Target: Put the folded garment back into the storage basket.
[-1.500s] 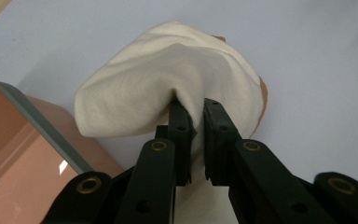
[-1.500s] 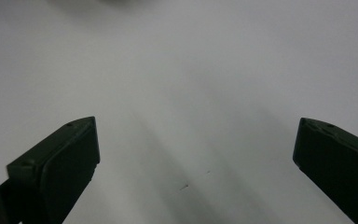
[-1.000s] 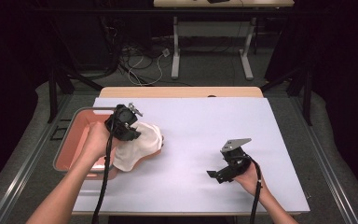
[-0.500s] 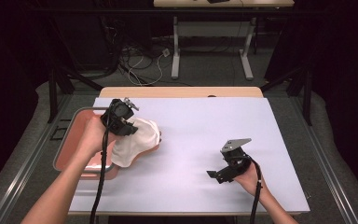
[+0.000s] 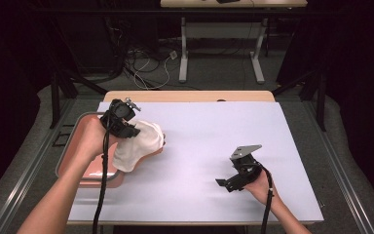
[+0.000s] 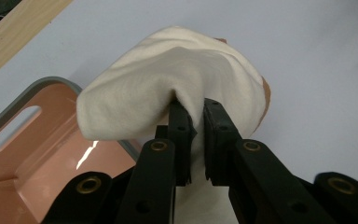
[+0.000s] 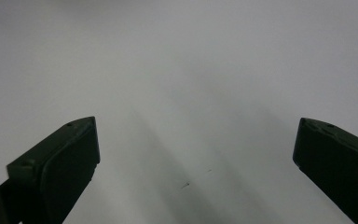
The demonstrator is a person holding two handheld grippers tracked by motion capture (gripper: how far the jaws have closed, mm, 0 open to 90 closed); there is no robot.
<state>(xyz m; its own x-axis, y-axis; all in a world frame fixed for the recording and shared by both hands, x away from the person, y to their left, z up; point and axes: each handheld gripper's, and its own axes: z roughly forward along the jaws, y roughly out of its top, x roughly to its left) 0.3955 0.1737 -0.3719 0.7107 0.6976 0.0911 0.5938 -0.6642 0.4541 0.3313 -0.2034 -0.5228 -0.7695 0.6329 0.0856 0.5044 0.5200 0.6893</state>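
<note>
The step in hand looks like lifting a soft cream-white cloth (image 5: 139, 144) out of a shallow salmon-pink plastic tray with a grey rim (image 5: 73, 161) and bringing it onto the pale lilac worktop (image 5: 214, 131). In the high view the left gripper (image 5: 126, 130) holds the cloth at the tray's right edge, so that the fabric drapes partly over the rim and partly over the worktop. In the left gripper view its fingers (image 6: 181, 130) stand narrow, pinching a fold of the cloth (image 6: 168, 88) between them; the fabric bulges up and forward beyond the tips, and the tray's pink floor (image 6: 37, 154) lies below and to the left.

The right gripper (image 5: 231, 181) rests low on the worktop, well apart from the cloth, near the person's side. In the right gripper view its fingers (image 7: 70, 158) stand wide, with nothing between them but bare worktop.

As a judgement, the cloth is gripped but not yet clear of the tray. The next move calls for carrying the pinched fold farther over the worktop, high enough that the hanging edge does not drag on the tray's rim. The idle right gripper would then need to come across and take a free corner, if the cloth is to be spread flat or folded.
</note>
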